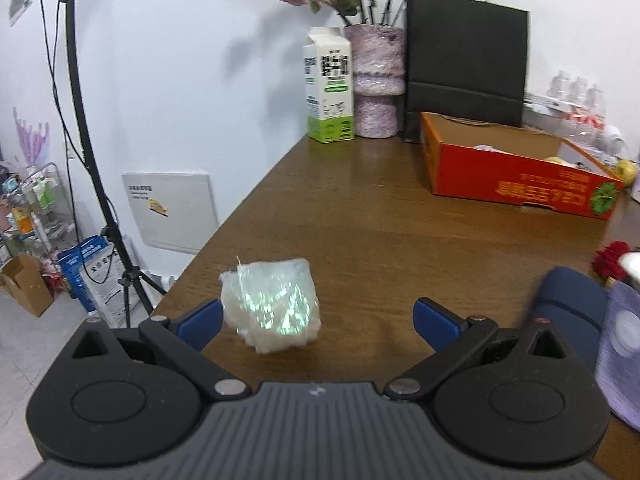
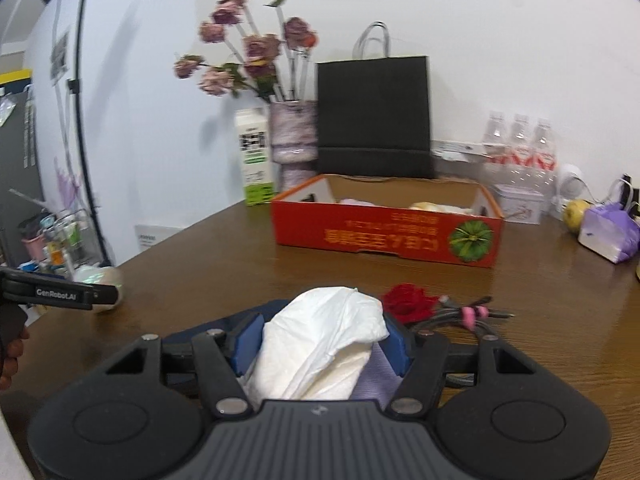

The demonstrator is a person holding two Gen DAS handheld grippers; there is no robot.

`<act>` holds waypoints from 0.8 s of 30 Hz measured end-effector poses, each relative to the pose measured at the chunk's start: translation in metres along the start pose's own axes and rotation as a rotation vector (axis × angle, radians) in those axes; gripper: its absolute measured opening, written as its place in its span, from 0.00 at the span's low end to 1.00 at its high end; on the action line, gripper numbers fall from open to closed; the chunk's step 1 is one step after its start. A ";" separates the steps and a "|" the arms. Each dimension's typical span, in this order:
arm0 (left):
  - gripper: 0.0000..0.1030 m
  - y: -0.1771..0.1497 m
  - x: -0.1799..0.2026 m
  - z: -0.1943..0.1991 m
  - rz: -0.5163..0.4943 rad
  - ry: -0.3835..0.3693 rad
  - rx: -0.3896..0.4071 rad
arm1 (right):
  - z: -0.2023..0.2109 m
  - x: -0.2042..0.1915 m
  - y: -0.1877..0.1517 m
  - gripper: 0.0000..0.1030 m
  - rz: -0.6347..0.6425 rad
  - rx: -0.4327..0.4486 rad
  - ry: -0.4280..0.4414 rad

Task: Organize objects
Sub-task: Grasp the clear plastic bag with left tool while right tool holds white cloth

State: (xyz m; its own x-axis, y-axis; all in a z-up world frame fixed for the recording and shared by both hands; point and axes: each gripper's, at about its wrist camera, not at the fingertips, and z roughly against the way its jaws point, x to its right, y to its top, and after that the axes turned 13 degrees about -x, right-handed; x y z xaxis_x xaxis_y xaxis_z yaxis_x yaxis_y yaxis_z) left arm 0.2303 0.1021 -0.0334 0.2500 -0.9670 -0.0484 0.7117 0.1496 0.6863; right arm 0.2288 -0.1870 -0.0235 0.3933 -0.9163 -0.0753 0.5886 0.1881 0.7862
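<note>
Right gripper [image 2: 322,346] clamped on a tissue pack [image 2: 320,344]; left gripper [image 1: 318,320] wide apart over a wrapped lump [image 1: 272,306].

The red cardboard box [image 2: 384,232], center of the right view, is stiff and open-topped: carry the pack in level, because the soft white tissue and lilac wrap can slip. The lump at lower center of the left view is crinkly, shiny film; close gently around its middle.

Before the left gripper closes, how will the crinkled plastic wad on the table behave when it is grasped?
The plastic wad looks like thin crumpled film, so it will probably crush and spring back, not hold its shape. It seems very light, so the open left gripper may nudge it along the smooth table before gripping. Its lumpy form makes rolling unlikely.
</note>
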 end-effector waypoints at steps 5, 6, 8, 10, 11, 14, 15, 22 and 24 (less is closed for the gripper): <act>1.00 0.011 -0.003 -0.026 0.056 0.087 0.001 | -0.011 0.019 0.001 0.60 -0.034 0.001 -0.030; 1.00 0.013 -0.004 -0.030 0.066 0.095 -0.005 | -0.013 0.022 0.002 0.60 -0.041 0.005 -0.032; 1.00 0.018 -0.009 -0.040 0.091 0.091 -0.021 | -0.016 0.027 0.002 0.60 -0.052 0.011 -0.028; 1.00 0.020 -0.012 -0.047 0.104 0.085 -0.027 | -0.020 0.029 0.001 0.60 -0.060 0.014 -0.023; 1.00 0.021 -0.013 -0.049 0.108 0.083 -0.026 | -0.022 0.030 0.001 0.60 -0.062 0.013 -0.021; 0.89 0.023 -0.016 -0.054 0.125 0.051 -0.023 | -0.027 0.031 -0.001 0.60 -0.063 0.013 -0.021; 0.75 0.023 -0.018 -0.054 0.136 0.036 -0.021 | -0.028 0.031 -0.001 0.60 -0.063 0.012 -0.022; 0.40 0.018 -0.025 -0.047 0.175 -0.001 0.019 | -0.034 0.028 -0.002 0.60 -0.051 -0.002 -0.032; 0.40 0.018 -0.022 -0.044 0.165 0.008 0.039 | -0.034 0.026 -0.002 0.60 -0.044 0.001 -0.033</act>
State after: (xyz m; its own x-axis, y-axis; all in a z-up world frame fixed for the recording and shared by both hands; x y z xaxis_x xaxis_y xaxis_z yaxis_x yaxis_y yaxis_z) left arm 0.2662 0.1347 -0.0520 0.3667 -0.9283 0.0620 0.6346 0.2983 0.7130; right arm 0.2618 -0.1989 -0.0484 0.3433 -0.9350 -0.0892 0.6040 0.1471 0.7833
